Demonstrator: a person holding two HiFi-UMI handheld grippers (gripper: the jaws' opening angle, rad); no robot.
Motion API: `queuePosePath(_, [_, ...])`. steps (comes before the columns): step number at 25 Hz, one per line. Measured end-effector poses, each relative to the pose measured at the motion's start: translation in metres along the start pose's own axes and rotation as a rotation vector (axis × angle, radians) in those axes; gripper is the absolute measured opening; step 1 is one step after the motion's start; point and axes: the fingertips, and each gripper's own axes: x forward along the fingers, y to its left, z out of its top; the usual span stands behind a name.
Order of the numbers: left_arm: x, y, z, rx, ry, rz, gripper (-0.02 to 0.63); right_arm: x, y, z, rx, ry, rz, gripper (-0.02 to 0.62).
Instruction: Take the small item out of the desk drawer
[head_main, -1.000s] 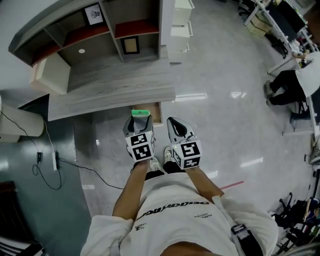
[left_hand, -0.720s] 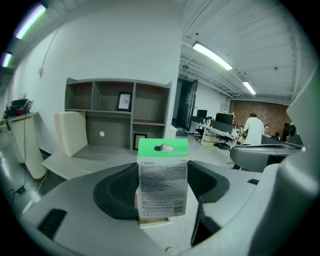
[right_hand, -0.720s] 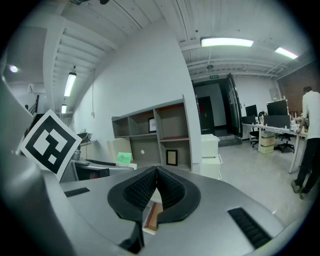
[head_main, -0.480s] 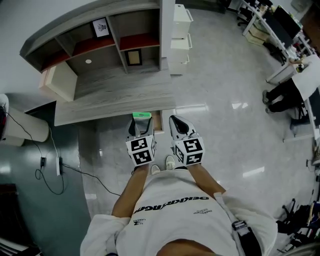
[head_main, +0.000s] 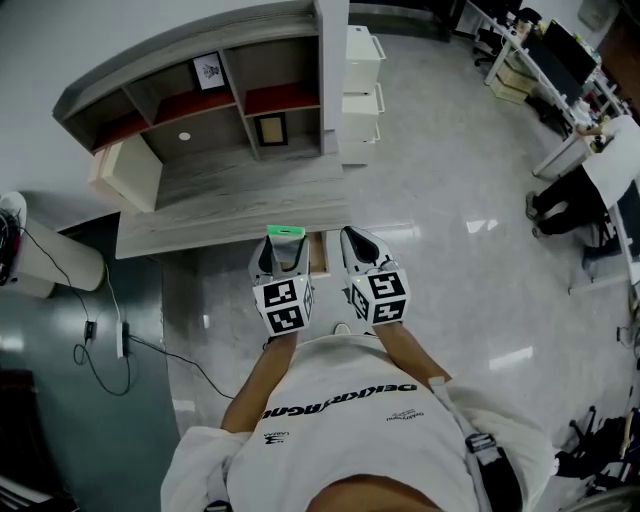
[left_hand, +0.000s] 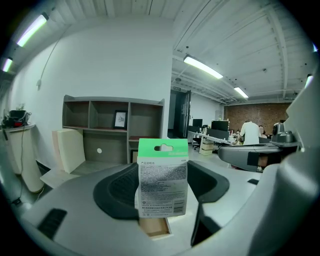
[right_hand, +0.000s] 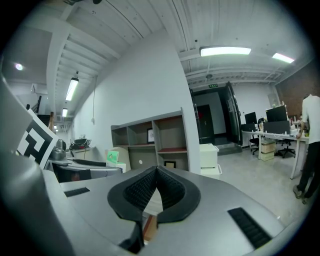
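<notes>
A small packet with a green header (head_main: 285, 233) is held upright in my left gripper (head_main: 284, 252), which is shut on it. In the left gripper view the packet (left_hand: 162, 182) shows its printed white back between the dark pads (left_hand: 117, 192). The open wooden drawer (head_main: 316, 253) sticks out from under the grey desk (head_main: 230, 205), just beyond both grippers; its inside is mostly hidden. My right gripper (head_main: 357, 252) hangs beside the left one with its jaws pressed together and nothing between them (right_hand: 156, 172). From the right gripper view the packet (right_hand: 113, 156) shows at the left.
A shelf unit (head_main: 210, 90) with a picture frame (head_main: 271, 129) stands at the back of the desk. A beige block (head_main: 125, 172) sits at its left end. White drawer cabinets (head_main: 360, 95) stand to the right. A cable (head_main: 100, 340) trails on the floor. Office desks and a person (head_main: 570, 190) are far right.
Both grippers have stayed side by side with the packet still held in the left one. The view has shifted, so the desk sits a little lower and further right in the picture.
</notes>
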Motion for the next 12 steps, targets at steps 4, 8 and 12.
queuePosePath(4, [-0.0044, 0.0016, 0.0049, -0.001, -0.018, 0.004, 0.318, 0.0005, 0.0027, 0.0040, -0.005, -0.019, 0.008, 0.031])
queuePosePath(8, [-0.0039, 0.0037, 0.0059, -0.004, -0.024, 0.005, 0.318, 0.0041, 0.0012, 0.0070, -0.009, -0.027, 0.007, 0.031])
queuePosePath(12, [-0.0030, 0.0047, 0.0096, -0.006, -0.036, 0.008, 0.318, 0.0054, 0.0016, 0.0107, -0.016, -0.036, 0.009, 0.031])
